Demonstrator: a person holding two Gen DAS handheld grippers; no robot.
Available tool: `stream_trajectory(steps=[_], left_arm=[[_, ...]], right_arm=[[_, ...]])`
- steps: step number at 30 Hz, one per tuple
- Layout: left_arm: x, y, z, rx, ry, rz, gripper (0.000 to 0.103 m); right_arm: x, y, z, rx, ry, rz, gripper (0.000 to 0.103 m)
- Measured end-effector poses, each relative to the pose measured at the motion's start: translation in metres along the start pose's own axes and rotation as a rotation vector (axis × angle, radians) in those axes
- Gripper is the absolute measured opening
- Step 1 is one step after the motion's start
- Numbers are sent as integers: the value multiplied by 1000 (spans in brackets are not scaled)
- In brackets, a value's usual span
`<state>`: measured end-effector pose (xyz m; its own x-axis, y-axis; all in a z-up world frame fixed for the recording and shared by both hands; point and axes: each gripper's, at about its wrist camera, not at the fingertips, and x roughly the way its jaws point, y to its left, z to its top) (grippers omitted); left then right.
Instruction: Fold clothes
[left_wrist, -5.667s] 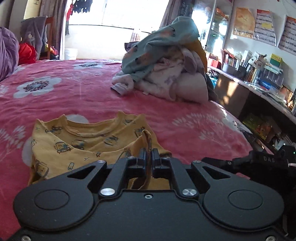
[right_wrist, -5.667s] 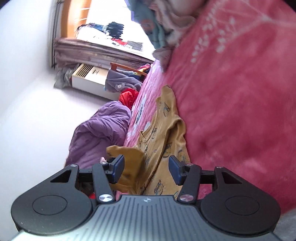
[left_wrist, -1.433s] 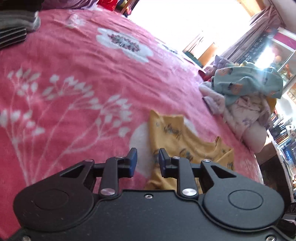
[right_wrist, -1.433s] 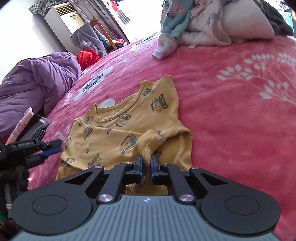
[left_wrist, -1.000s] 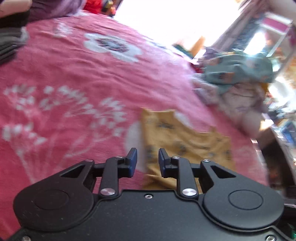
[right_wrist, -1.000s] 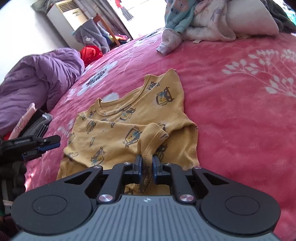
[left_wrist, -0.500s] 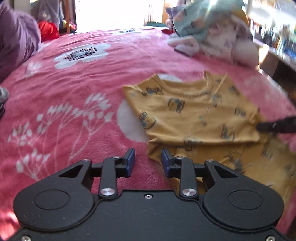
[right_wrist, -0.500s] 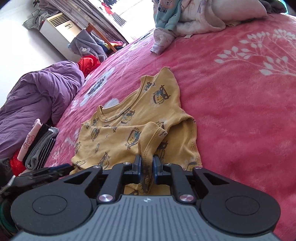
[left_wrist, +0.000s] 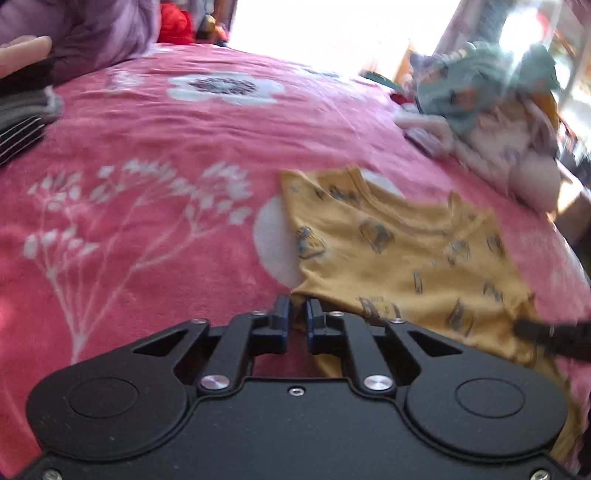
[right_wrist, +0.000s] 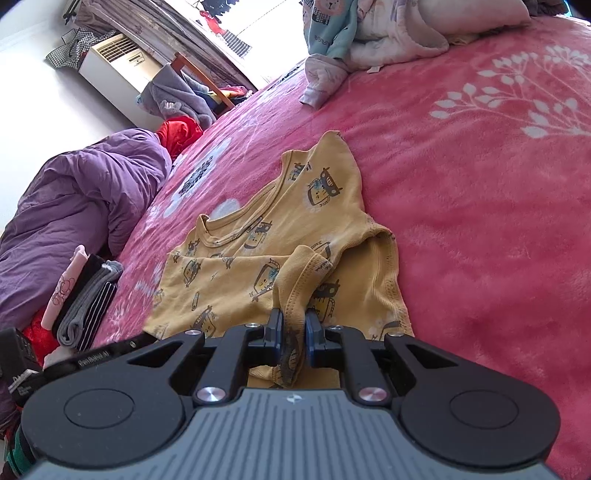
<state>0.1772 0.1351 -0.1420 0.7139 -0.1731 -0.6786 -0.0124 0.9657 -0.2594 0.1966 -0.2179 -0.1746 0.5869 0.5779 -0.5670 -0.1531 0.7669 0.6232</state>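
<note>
The yellow shirt (right_wrist: 280, 251) lies spread on the pink bed (right_wrist: 498, 221), toward its near edge, partway folded. The right tongs (right_wrist: 294, 328) are clamped on a bunched sleeve cuff. The left tongs (left_wrist: 298, 314) sit at the shirt's near corner, drawn to a narrow gap; whether cloth is caught between them I cannot tell. Next, I'd judge, both need a firm hold to carry that edge across evenly. A heap of unfolded clothes (right_wrist: 369, 33) waits by the far edge, a folded stack (right_wrist: 86, 299) lies off to the left side, beside a purple quilt (right_wrist: 74, 206). Nothing blocks the fold.
</note>
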Motion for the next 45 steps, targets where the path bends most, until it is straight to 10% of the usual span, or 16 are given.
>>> stream_trajectory(steps=[5,13,17,30,32,45], left_arm=[[-24,11,12,5,-16,-48,44],[11,20,35,-107,-40,-103,41],[33,20,42,-61,-30,-71,5],[71,55,76,-259,19,-265,19],[75,56,79,-253,26,-296,3],[62,41,84,-92,-26,-174,17]], right_arm=[[-1,0,1,-10,4,1,15],[0,9,-1,-75,2,-17,16],[-1,13,-1,-116,5,-22,15],[-1,3,1,-107,20,24,15],[-1,1,1,-93,19,32,15],[0,10,-4,-145,7,-13,14]])
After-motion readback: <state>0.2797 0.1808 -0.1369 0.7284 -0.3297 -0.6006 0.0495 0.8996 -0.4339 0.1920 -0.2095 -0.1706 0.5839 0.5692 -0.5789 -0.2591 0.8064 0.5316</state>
